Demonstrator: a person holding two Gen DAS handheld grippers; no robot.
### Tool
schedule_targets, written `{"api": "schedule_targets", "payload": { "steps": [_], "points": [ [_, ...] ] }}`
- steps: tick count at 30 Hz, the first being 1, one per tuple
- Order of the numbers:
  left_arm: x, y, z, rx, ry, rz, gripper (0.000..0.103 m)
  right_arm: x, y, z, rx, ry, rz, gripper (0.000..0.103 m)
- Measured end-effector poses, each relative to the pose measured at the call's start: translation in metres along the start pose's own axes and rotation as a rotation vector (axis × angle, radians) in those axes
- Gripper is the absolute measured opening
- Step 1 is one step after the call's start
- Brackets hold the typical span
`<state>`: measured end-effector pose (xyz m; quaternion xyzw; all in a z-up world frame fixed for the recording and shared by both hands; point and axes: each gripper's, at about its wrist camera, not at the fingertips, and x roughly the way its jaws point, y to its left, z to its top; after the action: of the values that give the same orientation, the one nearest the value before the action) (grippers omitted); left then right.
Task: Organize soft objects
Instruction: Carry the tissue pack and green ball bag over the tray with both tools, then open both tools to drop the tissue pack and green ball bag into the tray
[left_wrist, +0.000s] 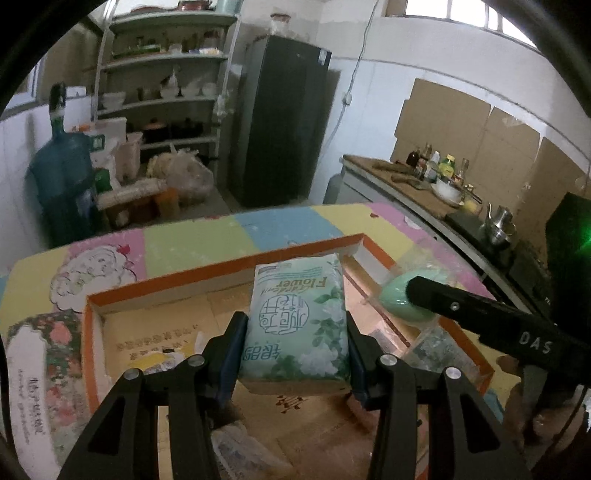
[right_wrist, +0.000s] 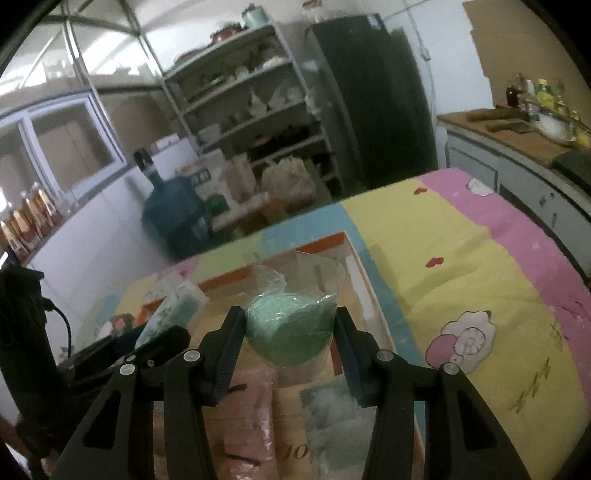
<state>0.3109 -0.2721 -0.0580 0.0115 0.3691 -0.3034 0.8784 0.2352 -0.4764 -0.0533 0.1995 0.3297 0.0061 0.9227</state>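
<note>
Left gripper (left_wrist: 293, 332) clamps a tissue pack (left_wrist: 295, 325); right gripper (right_wrist: 290, 332) clamps a bagged green sponge (right_wrist: 290, 332) above the cardboard box (left_wrist: 221, 266)

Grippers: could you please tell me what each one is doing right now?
Left gripper: closed on the tissue pack.
Right gripper: closed on the bagged green ball.

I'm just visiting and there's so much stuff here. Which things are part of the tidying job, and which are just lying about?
Part of the job:
- tissue pack, gripped by the left gripper
- green ball in plastic wrap, gripped by the right gripper
- orange-rimmed cardboard box

Just lying about:
- water jug
- shelves
- fridge
- counter bottles
- kettle
</note>
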Motion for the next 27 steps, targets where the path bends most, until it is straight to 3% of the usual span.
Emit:
{"api": "schedule_targets", "payload": {
  "steps": [12, 22, 27],
  "points": [
    [0.032, -0.002, 0.003, 0.012, 0.154, -0.005, 0.049, 0.033, 0.001, 0.002, -0.041, 0.094, -0.026, 0.051],
    [0.04, 0.004, 0.003, -0.028, 0.207, 0.011, 0.051, 0.042, 0.0, 0.001, -0.046, 0.127, -0.029, 0.051],
    [0.04, 0.0, 0.001, -0.013, 0.215, 0.024, 0.057, 0.042, -0.001, 0.0, -0.037, 0.116, -0.011, 0.054]
  ]
}}
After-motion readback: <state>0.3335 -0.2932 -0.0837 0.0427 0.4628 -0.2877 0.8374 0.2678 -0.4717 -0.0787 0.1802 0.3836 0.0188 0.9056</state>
